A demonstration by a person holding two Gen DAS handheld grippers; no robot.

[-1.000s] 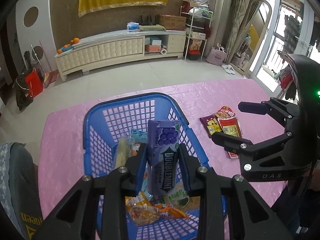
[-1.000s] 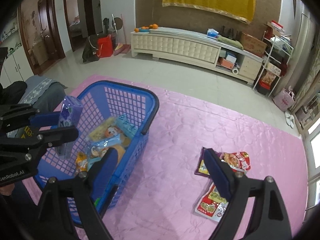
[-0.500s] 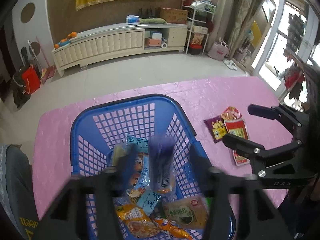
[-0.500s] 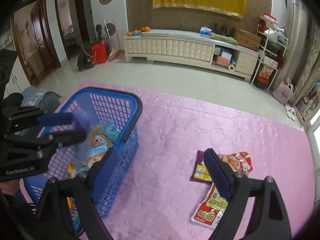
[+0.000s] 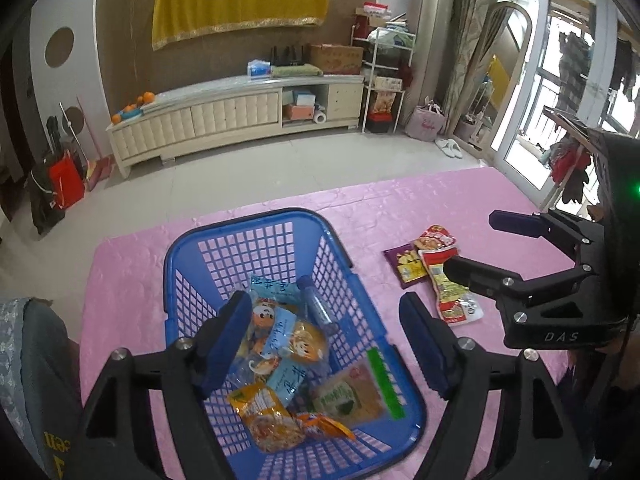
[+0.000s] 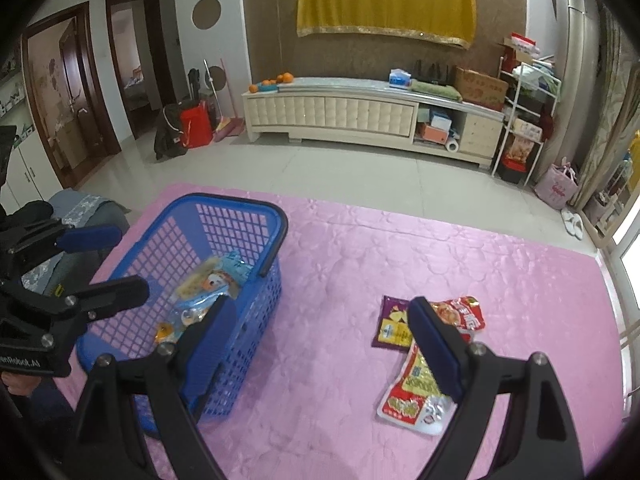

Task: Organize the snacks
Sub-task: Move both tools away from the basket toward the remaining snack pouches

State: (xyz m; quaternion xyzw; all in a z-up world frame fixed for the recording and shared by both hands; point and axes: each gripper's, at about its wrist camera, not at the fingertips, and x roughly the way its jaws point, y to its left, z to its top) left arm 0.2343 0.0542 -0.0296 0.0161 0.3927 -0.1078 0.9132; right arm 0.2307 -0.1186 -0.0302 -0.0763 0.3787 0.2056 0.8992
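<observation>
— Where are your left tongs [image 5: 324, 344]?

— Over the blue basket [image 5: 256, 220], and their jaws have just been opening; nothing sits between them. The purple gum pack [image 5: 318, 304] lies in the basket among the snack bags [image 5: 288, 364], leaning on the right wall (I think; it is blurred).

— And your right tongs [image 6: 320, 340]?

— Spread wide and holding nothing, above the pink bench [image 6: 340, 272]. Three packets [image 6: 424, 352] lie on the bench, well apart from the basket, one partly behind a finger.
</observation>
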